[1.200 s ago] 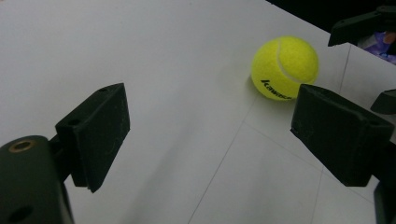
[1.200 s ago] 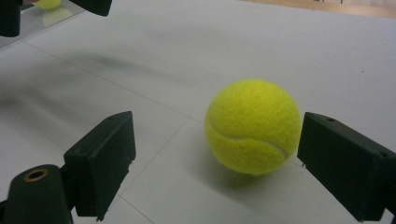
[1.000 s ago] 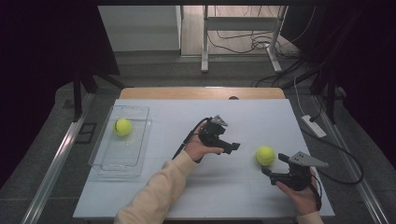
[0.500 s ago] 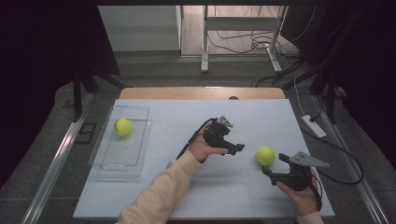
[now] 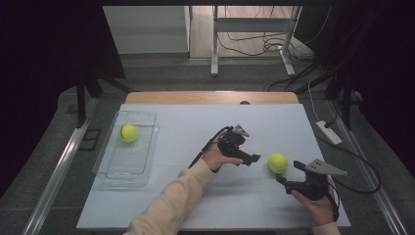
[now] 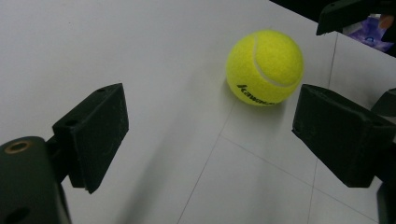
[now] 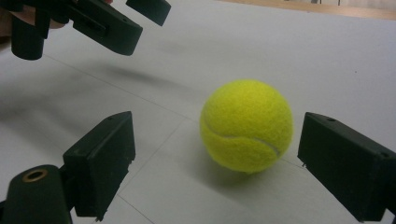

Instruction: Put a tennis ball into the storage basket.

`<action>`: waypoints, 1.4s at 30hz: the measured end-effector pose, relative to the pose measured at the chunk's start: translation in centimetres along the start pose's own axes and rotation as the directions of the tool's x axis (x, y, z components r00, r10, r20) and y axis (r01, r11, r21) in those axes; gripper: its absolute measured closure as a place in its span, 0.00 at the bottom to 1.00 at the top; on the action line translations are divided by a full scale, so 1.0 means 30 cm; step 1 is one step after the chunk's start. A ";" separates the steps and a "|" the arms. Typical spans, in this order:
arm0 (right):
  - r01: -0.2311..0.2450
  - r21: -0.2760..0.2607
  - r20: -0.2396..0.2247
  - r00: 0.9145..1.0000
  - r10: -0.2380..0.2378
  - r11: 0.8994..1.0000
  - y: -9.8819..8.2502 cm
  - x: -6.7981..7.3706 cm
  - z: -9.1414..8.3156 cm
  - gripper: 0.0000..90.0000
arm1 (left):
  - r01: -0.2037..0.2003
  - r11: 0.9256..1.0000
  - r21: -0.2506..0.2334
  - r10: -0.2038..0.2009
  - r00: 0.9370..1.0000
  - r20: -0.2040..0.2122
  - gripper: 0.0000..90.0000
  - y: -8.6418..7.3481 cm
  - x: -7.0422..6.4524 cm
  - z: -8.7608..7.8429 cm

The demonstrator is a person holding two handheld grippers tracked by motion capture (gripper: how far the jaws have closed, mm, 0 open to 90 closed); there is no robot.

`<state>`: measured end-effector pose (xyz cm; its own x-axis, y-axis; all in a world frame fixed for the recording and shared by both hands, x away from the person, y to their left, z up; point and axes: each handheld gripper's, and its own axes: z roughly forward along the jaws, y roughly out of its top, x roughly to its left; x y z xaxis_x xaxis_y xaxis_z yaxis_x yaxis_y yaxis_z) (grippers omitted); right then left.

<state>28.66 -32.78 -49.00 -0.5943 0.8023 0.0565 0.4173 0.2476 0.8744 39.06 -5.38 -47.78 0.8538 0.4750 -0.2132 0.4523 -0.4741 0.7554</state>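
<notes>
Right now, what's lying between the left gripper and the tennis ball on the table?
Nothing: bare white table separates the left gripper from the tennis ball, as the left gripper view shows.

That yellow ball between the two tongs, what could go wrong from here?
The tennis ball lies loose on the smooth table, so a nudge from one pad could roll it away. The left tongs and right tongs, both open, face it from opposite sides and could bump each other.
</notes>
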 end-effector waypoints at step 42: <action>-0.001 -0.024 -0.008 1.000 0.001 1.000 0.009 0.005 -0.017 0.12 | -0.048 0.998 0.028 0.047 0.998 0.033 0.09 0.018 -0.046 0.137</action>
<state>28.31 -32.87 -48.51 -0.5994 0.7981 0.0609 0.4012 0.2337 0.8857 39.18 -9.35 -49.63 0.8820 0.4278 -0.1977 0.4181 -0.5166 0.7472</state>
